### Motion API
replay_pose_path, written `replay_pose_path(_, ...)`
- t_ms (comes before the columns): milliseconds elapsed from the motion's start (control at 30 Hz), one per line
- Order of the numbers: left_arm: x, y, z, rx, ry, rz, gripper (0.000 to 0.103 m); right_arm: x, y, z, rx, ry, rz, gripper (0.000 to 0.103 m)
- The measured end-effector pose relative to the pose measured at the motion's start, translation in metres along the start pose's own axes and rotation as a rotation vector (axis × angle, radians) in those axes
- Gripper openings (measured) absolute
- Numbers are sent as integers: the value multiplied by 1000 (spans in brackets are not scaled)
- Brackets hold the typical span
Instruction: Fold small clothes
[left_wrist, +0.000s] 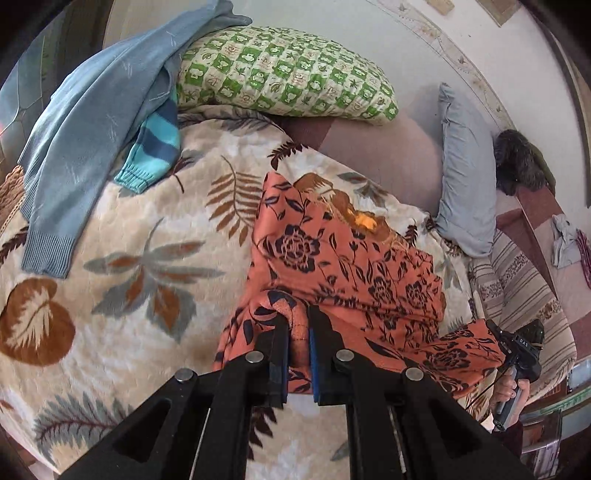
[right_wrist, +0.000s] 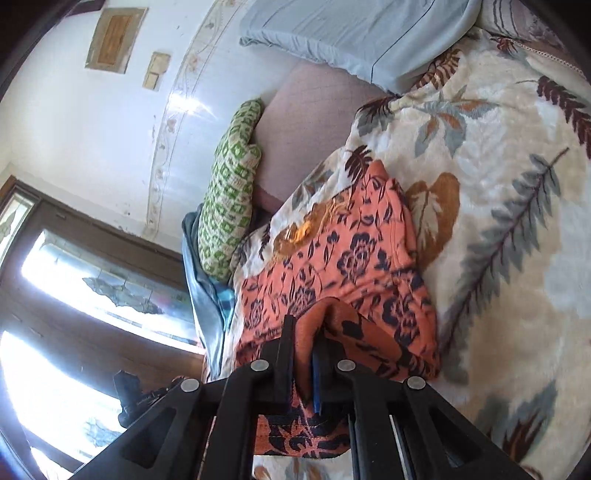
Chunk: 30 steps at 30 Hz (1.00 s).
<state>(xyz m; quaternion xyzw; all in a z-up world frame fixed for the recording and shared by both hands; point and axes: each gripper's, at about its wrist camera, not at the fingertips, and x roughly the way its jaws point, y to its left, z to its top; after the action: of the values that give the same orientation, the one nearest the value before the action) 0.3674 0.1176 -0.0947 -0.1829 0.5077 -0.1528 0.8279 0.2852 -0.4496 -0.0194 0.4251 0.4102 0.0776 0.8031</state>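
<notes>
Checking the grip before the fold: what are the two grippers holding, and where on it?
Both hold the orange floral garment: left gripper and right gripper each pinch a bunched edge at its near end.

Small white letters, seemingly "DAS", on the black body of the right gripper (left_wrist: 499, 363), seen from the left wrist. Too small to be sure of. Nothing else readable anywhere.

You're in a home bedroom: bed under a leaf-print blanket (left_wrist: 110, 229), green checked pillow (left_wrist: 284, 74), grey pillow (left_wrist: 465, 177), window (right_wrist: 74, 280).
</notes>
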Motion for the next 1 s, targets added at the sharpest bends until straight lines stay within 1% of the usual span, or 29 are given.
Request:
replay_pose_path(133, 50, 5, 66, -46, 13, 24, 9, 54, -13, 60, 57, -40, -17, 7)
replay_pose_path(233, 93, 2, 109, -44, 14, 65, 9, 90, -25, 98, 103, -82, -17, 7)
replay_pose_path(333, 140, 6, 139, -46, 12, 138, 10, 125, -39, 122, 134, -91, -42, 7)
replay_pose_path(367, 156, 10, 144, -60, 29, 162, 10, 135, -49, 126, 167, -90, -26, 11)
replay_pose_path(400, 170, 15, 146, -79, 46, 175, 11, 144, -60, 129, 207, -81, -15, 11)
replay_pose_path(433, 181, 22, 146, -103, 54, 177, 12, 152, -73, 130, 247, -68, -20, 13)
replay_pose_path(467, 188, 27, 143, -127, 52, 170, 12, 157, -85, 130, 279, -56, -27, 19)
replay_pose_path(500, 189, 32, 139, -145, 35, 161, 13, 160, -97, 130, 309, -50, -17, 27)
replay_pose_path(567, 178, 39, 130, -178, -31, 113, 13, 155, -113, 130, 370, -61, 46, 28)
replay_pose_path(600, 165, 43, 126, -200, -87, 76, 15, 146, -115, 132, 385, -100, 50, 34)
replay_pose_path(633, 149, 46, 121, -225, -158, 53, 18, 131, -113, 132, 380, -157, 41, 42)
replay_pose_path(667, 129, 49, 116, -252, -240, 60, 27, 114, -108, 132, 370, -222, 35, 68)
replay_pose_path(700, 108, 49, 108, -268, -310, 80, 41, 99, -101, 133, 352, -281, 38, 73)
replay_pose_path(733, 89, 47, 100, -271, -365, 107, 48, 87, -90, 133, 316, -303, 32, 73)
replay_pose_path(767, 71, 40, 89, -255, -407, 139, 58, 80, -75, 134, 264, -291, 17, 73)
replay_pose_path(800, 57, 30, 76, -224, -435, 166, 63, 77, -56, 132, 190, -266, -11, 73)
replay_pose_path(833, 48, 21, 63, -191, -443, 193, 66, 77, -34, 127, 98, -233, -55, 73)
replay_pose_path(867, 44, 11, 50, -167, -436, 225, 73, 80, -12, 118, 5, -198, -104, 72)
replay_pose_path(900, 44, 2, 35, -151, -420, 248, 77, 89, 9, 106, -77, -158, -143, 68)
replay_pose_path(967, 58, -10, 5, -138, -367, 251, 78, 119, 42, 73, -201, -40, -178, 60)
replay_pose_path(1000, 71, -14, -6, -137, -326, 236, 78, 139, 57, 54, -255, 28, -197, 53)
